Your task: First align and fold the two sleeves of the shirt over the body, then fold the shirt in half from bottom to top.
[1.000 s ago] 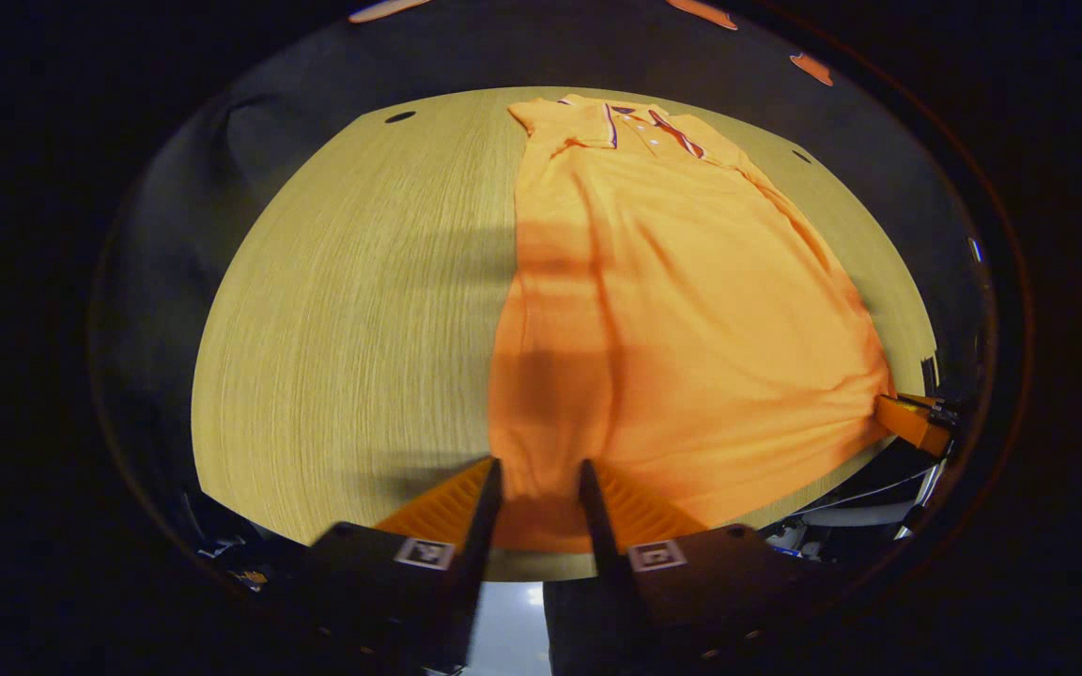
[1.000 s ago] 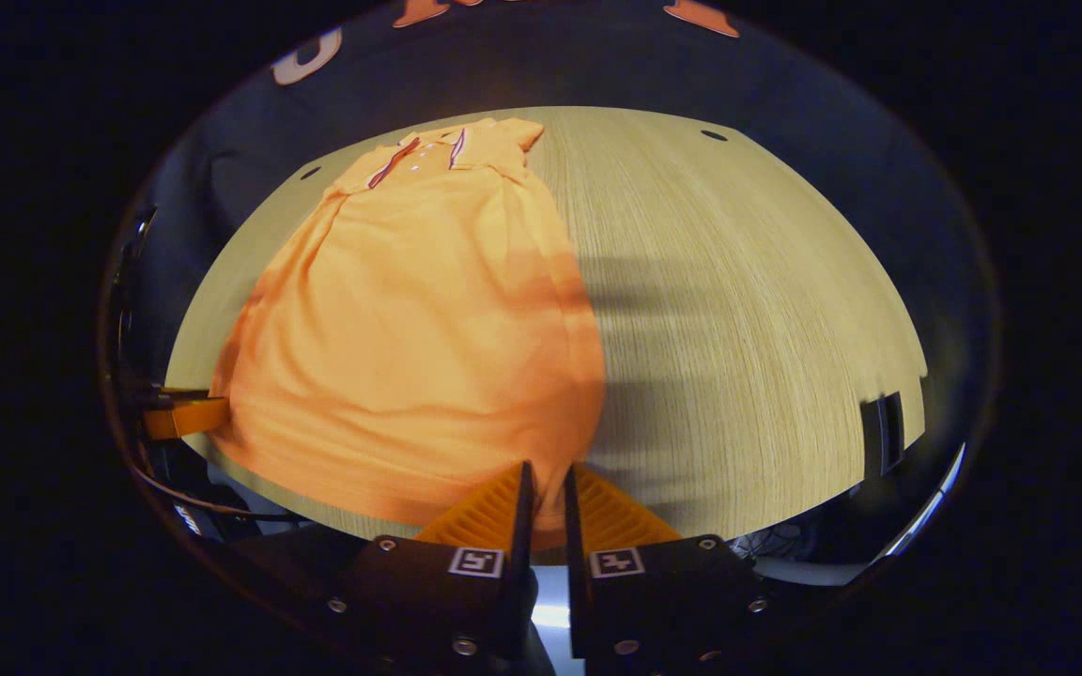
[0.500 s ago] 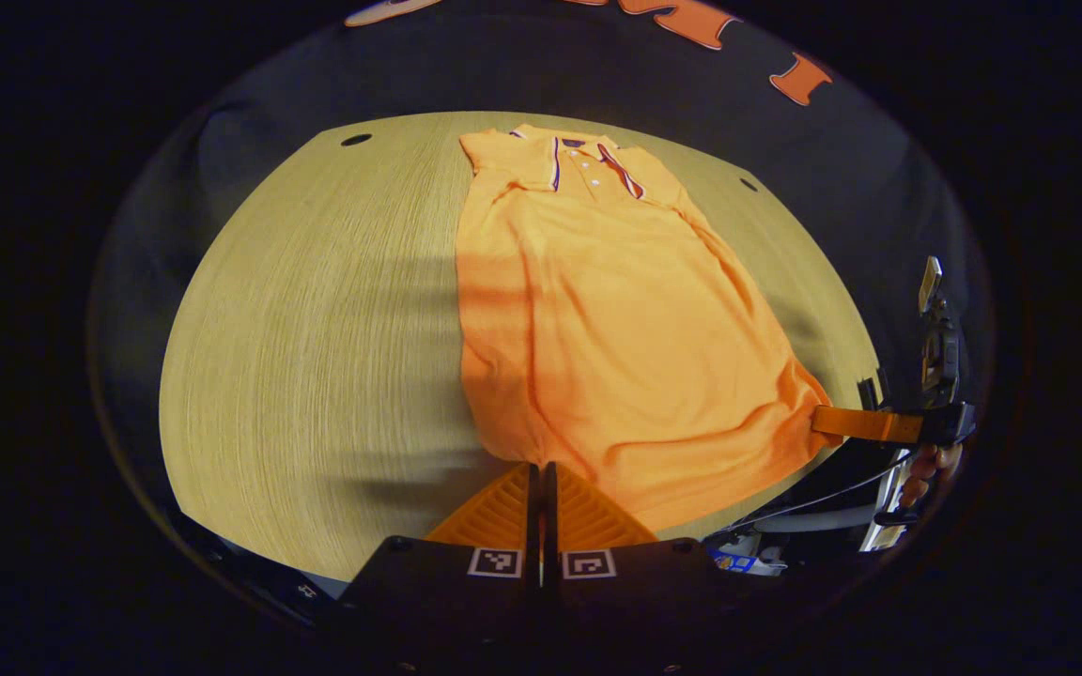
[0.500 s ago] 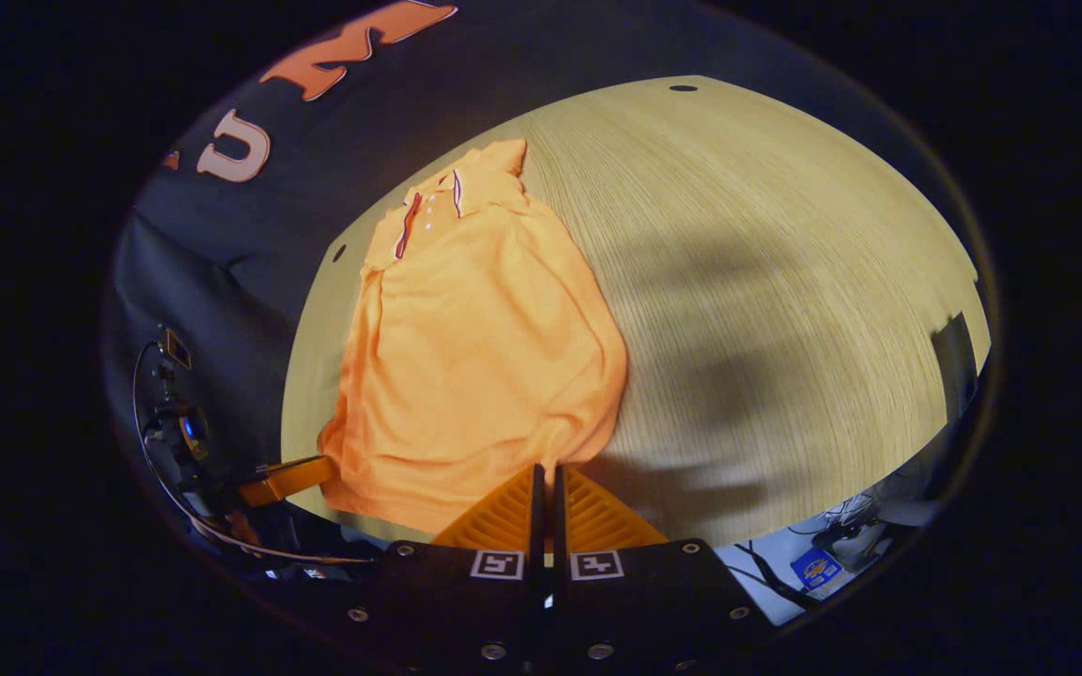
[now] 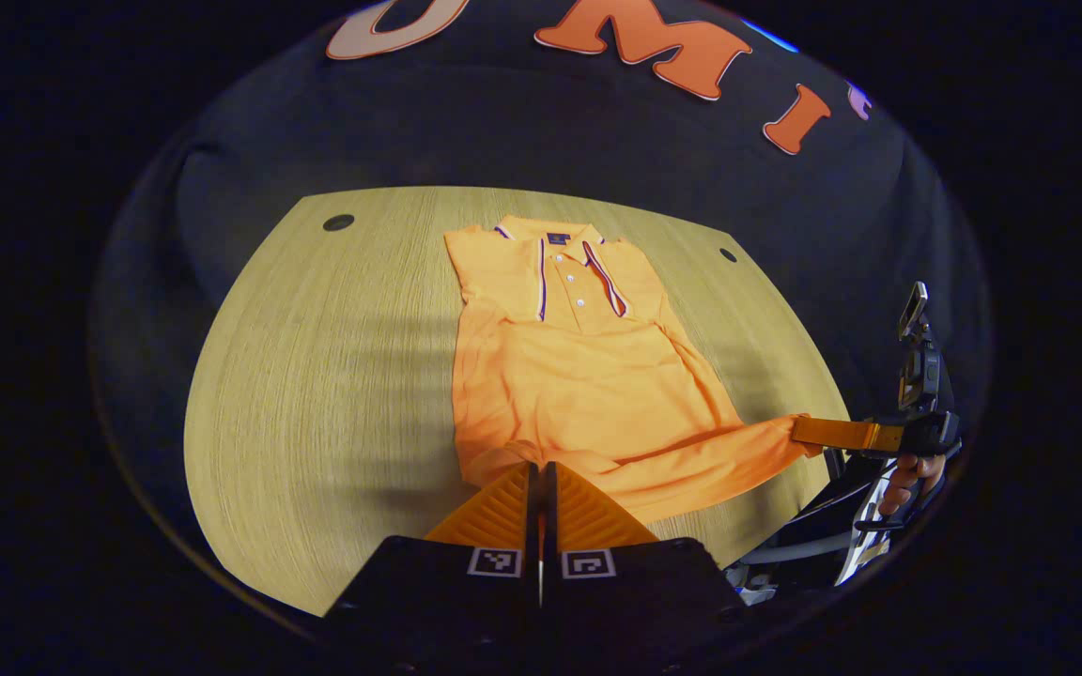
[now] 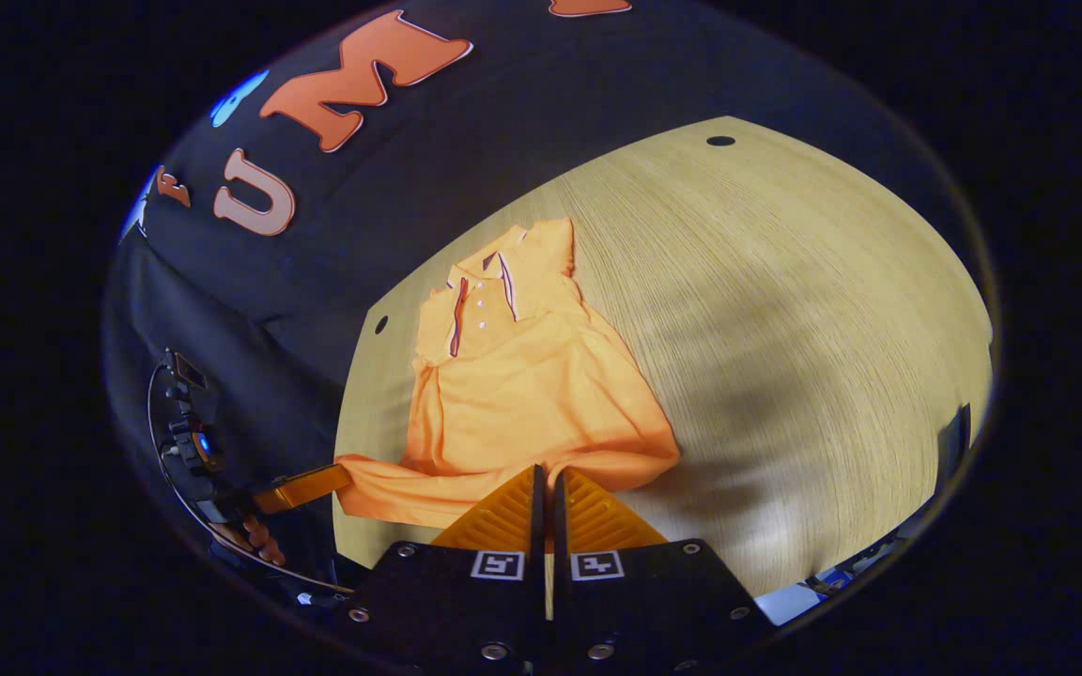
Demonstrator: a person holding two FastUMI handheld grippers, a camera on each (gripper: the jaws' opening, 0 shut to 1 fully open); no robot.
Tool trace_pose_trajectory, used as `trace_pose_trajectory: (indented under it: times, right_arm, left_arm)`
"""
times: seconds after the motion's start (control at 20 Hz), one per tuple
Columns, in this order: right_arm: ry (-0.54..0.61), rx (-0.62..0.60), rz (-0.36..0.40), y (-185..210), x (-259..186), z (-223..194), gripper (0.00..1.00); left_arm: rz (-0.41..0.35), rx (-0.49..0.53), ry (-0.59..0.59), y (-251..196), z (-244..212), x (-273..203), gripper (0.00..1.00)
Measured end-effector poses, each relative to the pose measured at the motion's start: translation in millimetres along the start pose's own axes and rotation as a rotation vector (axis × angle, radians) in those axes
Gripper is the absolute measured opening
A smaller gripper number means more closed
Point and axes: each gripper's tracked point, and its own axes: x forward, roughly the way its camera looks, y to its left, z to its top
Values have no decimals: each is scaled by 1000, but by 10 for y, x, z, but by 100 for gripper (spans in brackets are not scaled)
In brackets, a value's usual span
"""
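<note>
Already narrowed by its folded-in sleeves, the orange short-sleeved polo shirt with a dark-striped collar and button placket (image 5: 588, 376) lies on the pale wood-grain worktop (image 5: 316, 376), collar toward the far edge and hem toward the near edge. Its bottom hem is raised off the wood and hangs stretched between the two tools. The left tongs (image 5: 540, 474) are pressed together on the hem's left corner, with cloth bunched at their tips; the right tongs (image 6: 546, 479) are likewise clamped on the opposite corner. In the left gripper view the right tongs appear off to the side at the end of the taut hem, with a hand (image 5: 907, 469) behind them; in the right gripper view the left tongs show at the far end of the same edge. By my reading, the bottom-to-top fold is just under way, with most of the body flat on the worktop. The main risk is uneven travel: if one corner runs ahead, the hem would land skewed across the collar. A thin pinch could also slip and drop a corner, and dragging rather than lifting might pull the tucked sleeves loose or slide the whole shirt. Two dark round holes (image 5: 338, 222) sit near the worktop's far corners. A small dark tag inside the neck is too small to read, and I make out no brand on the shirt.
</note>
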Motion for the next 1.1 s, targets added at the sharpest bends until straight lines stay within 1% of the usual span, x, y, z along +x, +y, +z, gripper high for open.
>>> trace_pose_trajectory:
  times: [0.25,0.4,0.7,0.8,0.95,1.1]
  right_arm:
    - [-48,-31,-6,226,127,518,4]
    - [-59,-50,-25,335,268,787,4]
    - [-78,-81,-69,534,658,1312,4]
    - [-80,-96,-88,562,796,1457,4]
    - [-87,-99,-108,614,971,1705,4]
    - [-85,-93,-131,615,1140,1896,4]
  left_arm:
    - [-19,28,-57,104,592,108,1]
    - [-23,49,-87,199,971,227,1]
    - [-41,57,-115,439,1609,651,1]
    - [-47,51,-119,520,1803,759,1]
    - [-40,76,-132,631,2071,944,1]
    - [-37,86,-134,707,2229,1117,1]
